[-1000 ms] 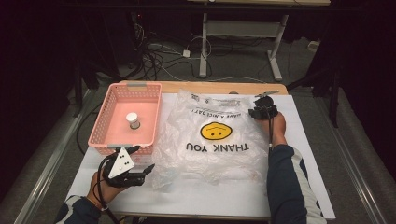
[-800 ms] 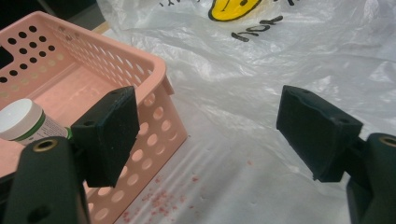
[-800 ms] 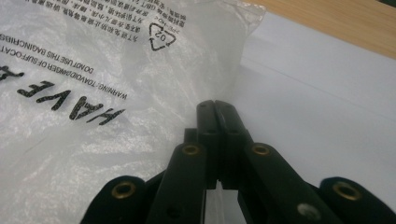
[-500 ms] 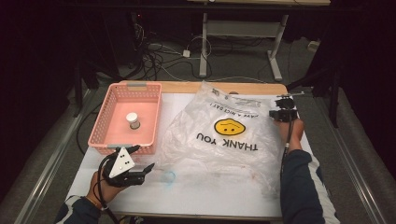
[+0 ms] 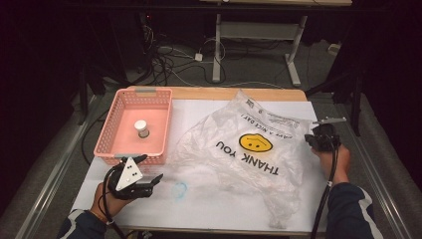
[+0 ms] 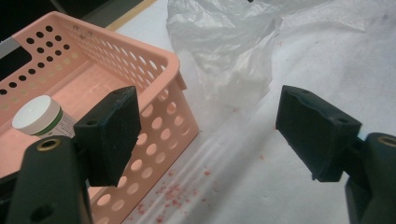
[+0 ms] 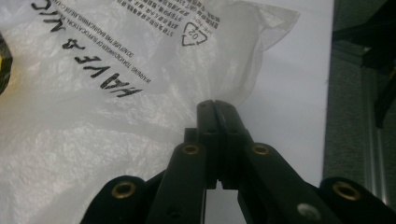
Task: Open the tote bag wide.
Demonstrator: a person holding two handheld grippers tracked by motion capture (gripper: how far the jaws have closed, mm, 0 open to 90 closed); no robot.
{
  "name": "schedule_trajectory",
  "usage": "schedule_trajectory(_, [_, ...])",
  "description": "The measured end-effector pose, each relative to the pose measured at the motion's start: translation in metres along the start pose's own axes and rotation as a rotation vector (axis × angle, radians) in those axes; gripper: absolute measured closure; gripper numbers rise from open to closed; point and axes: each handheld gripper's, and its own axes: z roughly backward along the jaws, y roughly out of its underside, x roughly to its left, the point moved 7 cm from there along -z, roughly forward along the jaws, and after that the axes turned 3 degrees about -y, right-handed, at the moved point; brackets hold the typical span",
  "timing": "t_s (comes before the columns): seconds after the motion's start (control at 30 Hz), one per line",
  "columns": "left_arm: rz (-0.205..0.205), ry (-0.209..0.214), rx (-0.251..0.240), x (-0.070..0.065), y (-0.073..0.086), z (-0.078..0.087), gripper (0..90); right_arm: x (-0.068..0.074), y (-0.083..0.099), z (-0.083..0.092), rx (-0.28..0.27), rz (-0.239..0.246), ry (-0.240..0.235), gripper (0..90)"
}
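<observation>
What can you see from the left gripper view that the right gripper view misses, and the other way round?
Left gripper view: a pink basket holding a small white-capped jar, and the left gripper with fingers wide apart. Right gripper view: the right gripper with fingers pinched on the bag's edge, beside its printed lettering. Both show the clear plastic bag on the white table cover.

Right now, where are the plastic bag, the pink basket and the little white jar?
plastic bag point(image 5: 259, 144): high view, on its yellow smiley print.
pink basket point(image 5: 146, 92): high view, on its far rim.
white jar point(image 5: 141, 127): high view, on its lid.
</observation>
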Motion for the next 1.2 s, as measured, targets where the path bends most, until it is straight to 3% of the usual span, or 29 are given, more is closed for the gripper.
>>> schedule_trajectory(0.17, [-0.013, 0.006, 0.012, -0.003, 0.001, -0.003, 21.3, 0.009, 0.009, 0.019, -0.017, 0.029, -0.034, 90.0])
schedule_trajectory(0.2, [-0.021, 0.007, 0.016, -0.004, 0.001, -0.003, 21.3, 0.015, 0.014, 0.028, -0.022, 0.037, -0.062, 90.0])
schedule_trajectory(0.3, [-0.034, 0.01, 0.021, -0.006, 0.001, -0.003, 21.3, 0.023, 0.023, 0.035, -0.01, 0.067, -0.066, 88.5])
schedule_trajectory(0.4, [-0.034, 0.01, 0.021, -0.007, 0.001, -0.003, 21.3, 0.029, 0.026, 0.041, -0.021, 0.096, -0.048, 79.4])
schedule_trajectory(0.47, [-0.034, 0.007, 0.022, -0.007, 0.001, -0.003, 21.3, 0.031, 0.021, 0.05, -0.067, 0.109, -0.031, 68.0])
schedule_trajectory(0.53, [-0.034, 0.006, 0.02, -0.007, 0.001, -0.003, 21.3, 0.035, 0.013, 0.062, -0.134, 0.134, -0.002, 64.3])
schedule_trajectory(0.6, [-0.033, 0.005, 0.023, -0.006, 0.001, -0.004, 21.3, 0.05, 0.004, 0.074, -0.208, 0.165, -0.05, 59.9])
schedule_trajectory(0.63, [-0.032, 0.005, 0.023, -0.006, 0.001, -0.004, 21.3, 0.05, 0.004, 0.074, -0.208, 0.165, -0.05, 59.9])
schedule_trajectory(0.67, [-0.03, 0.005, 0.024, -0.006, 0.002, -0.004, 21.3, 0.061, 0.0, 0.079, -0.234, 0.187, -0.088, 58.9])
schedule_trajectory(0.7, [-0.03, 0.004, 0.026, -0.005, 0.002, -0.004, 21.3, 0.091, -0.005, 0.087, -0.27, 0.246, -0.192, 55.7])
schedule_trajectory(0.73, [-0.029, 0.005, 0.026, -0.005, 0.002, -0.005, 21.3, 0.091, -0.005, 0.087, -0.27, 0.246, -0.192, 55.7])
schedule_trajectory(0.77, [-0.03, 0.005, 0.027, -0.005, 0.002, -0.005, 21.3, 0.13, -0.007, 0.093, -0.289, 0.332, -0.294, 50.9])
schedule_trajectory(0.8, [-0.03, 0.004, 0.028, -0.006, 0.002, -0.005, 21.3, 0.143, -0.007, 0.093, -0.288, 0.351, -0.329, 48.7])
schedule_trajectory(0.83, [-0.032, 0.004, 0.03, -0.006, 0.002, -0.005, 21.3, 0.143, -0.007, 0.093, -0.288, 0.351, -0.329, 48.7])
schedule_trajectory(0.87, [-0.034, 0.004, 0.03, -0.006, 0.002, -0.005, 21.3, 0.18, -0.004, 0.092, -0.27, 0.419, -0.425, 47.1])
schedule_trajectory(0.9, [-0.035, 0.004, 0.03, -0.006, 0.002, -0.005, 21.3, 0.197, -0.002, 0.089, -0.251, 0.454, -0.469, 45.7])
schedule_trajectory(0.93, [-0.035, 0.004, 0.03, -0.007, 0.002, -0.005, 21.3, 0.213, 0.002, 0.087, -0.233, 0.492, -0.5, 45.1])
schedule_trajectory(0.97, [-0.034, 0.003, 0.03, -0.007, 0.002, -0.004, 21.3, 0.213, 0.002, 0.087, -0.233, 0.492, -0.5, 45.1])
schedule_trajectory(1.0, [-0.033, 0.004, 0.029, -0.007, 0.002, -0.004, 21.3, 0.238, 0.009, 0.082, -0.202, 0.565, -0.541, 45.1])
schedule_trajectory(1.03, [-0.031, 0.004, 0.03, -0.007, 0.002, -0.004, 21.3, 0.238, 0.009, 0.082, -0.202, 0.565, -0.541, 45.1])
schedule_trajectory(1.13, [-0.032, 0.005, 0.031, -0.006, 0.003, -0.005, 21.3, 0.264, 0.018, 0.071, -0.149, 0.604, -0.606, 44.7])
schedule_trajectory(1.2, [-0.035, 0.005, 0.03, -0.007, 0.002, -0.005, 21.3, 0.275, 0.024, 0.057, -0.099, 0.638, -0.595, 43.2])
